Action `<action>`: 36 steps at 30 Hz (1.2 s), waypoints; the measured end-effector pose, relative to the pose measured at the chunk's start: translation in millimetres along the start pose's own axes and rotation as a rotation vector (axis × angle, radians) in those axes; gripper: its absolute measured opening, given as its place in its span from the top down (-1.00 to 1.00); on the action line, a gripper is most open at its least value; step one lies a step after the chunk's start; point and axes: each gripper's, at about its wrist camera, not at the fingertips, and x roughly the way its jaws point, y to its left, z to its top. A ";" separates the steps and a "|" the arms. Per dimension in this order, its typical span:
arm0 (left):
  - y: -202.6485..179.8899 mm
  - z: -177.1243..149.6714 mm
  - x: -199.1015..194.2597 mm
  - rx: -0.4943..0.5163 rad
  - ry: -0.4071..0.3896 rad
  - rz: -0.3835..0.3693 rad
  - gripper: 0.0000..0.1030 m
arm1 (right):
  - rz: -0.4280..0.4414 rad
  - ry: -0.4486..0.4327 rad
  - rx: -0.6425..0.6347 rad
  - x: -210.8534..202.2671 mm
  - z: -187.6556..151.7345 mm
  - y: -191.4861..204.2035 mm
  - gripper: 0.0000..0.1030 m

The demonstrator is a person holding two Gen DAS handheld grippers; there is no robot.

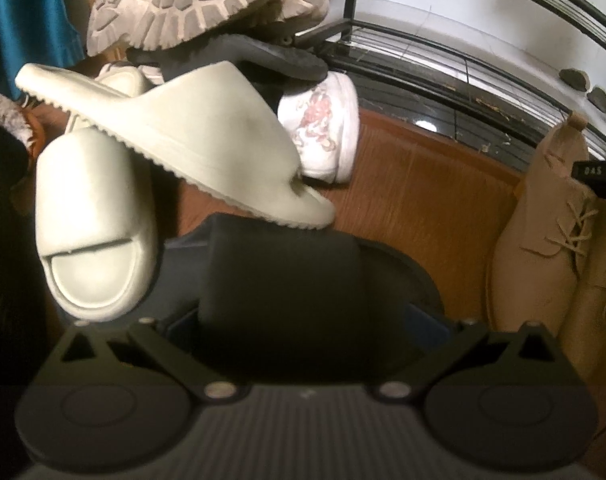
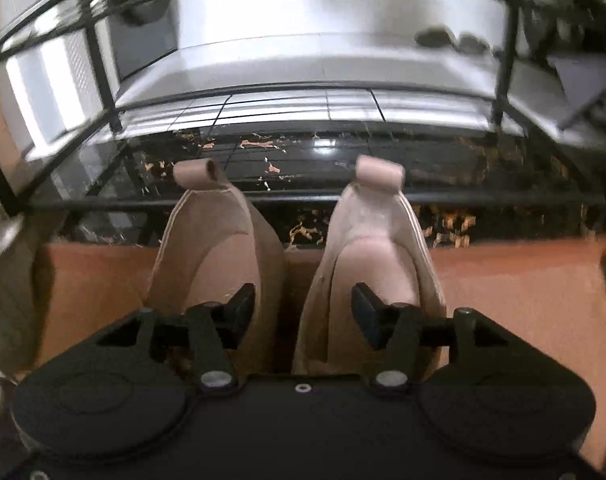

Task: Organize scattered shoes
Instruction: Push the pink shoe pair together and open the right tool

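- The left gripper (image 1: 281, 320) is hidden behind a black slide sandal (image 1: 287, 280) that fills the space between its arms; whether it grips the sandal I cannot tell.
- Beyond it, two cream slides (image 1: 175, 128) lie in a pile with grey-soled sneakers (image 1: 191, 4) and a white shoe (image 1: 323, 128) on the brown floor (image 1: 423, 184).
- The right gripper (image 2: 303, 308) is released, one finger inside each of the two tan boots (image 2: 219, 248).
- These boots stand side by side at the front edge of the black shoe rack (image 2: 303, 196).
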 end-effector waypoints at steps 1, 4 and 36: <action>-0.2 -0.2 0.0 0.002 0.000 0.001 -0.99 | 0.003 -0.005 -0.018 1.6 0.6 1.0 -0.23; -0.3 -0.5 0.1 0.003 -0.002 0.001 -0.99 | 0.002 0.009 -0.061 2.8 3.9 4.4 -0.14; -25.7 9.9 -48.4 -0.034 -0.324 -0.010 -0.99 | -0.108 -0.352 0.134 -30.2 51.3 -134.2 0.80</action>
